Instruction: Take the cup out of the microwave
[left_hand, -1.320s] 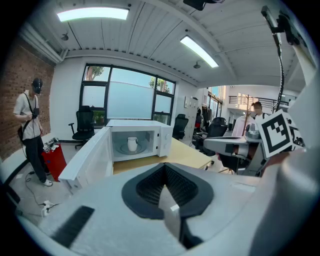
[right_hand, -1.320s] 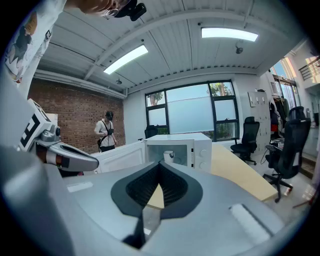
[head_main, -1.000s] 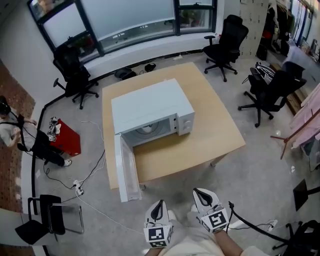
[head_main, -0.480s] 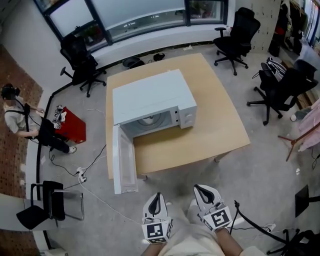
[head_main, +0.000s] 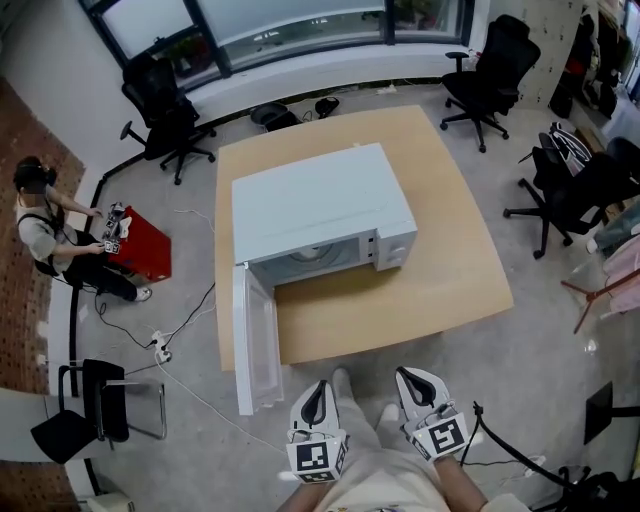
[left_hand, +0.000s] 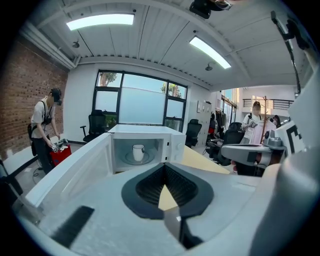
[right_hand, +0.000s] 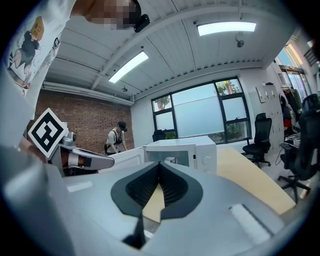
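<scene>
A white microwave (head_main: 320, 215) stands on the wooden table (head_main: 450, 270), its door (head_main: 255, 345) swung wide open toward me on the left. In the left gripper view a white cup (left_hand: 138, 151) stands upright on the glass turntable inside the microwave (left_hand: 145, 145). The right gripper view shows only part of the cup (right_hand: 170, 160) in the cavity. My left gripper (head_main: 318, 400) and right gripper (head_main: 418, 385) hang side by side over the floor, short of the table's near edge. Both point at the microwave. On each one the jaws meet at the tips with nothing between them.
Black office chairs (head_main: 165, 110) (head_main: 495, 60) (head_main: 575, 190) stand around the table. A person (head_main: 45, 235) bends over a red box (head_main: 140, 250) at the left. Cables and a power strip (head_main: 160, 350) lie on the floor by the open door. A low black chair (head_main: 95, 410) stands at the lower left.
The table and microwave have come closer and lower in the head view. Both grippers moved forward toward the table edge and stayed shut.
</scene>
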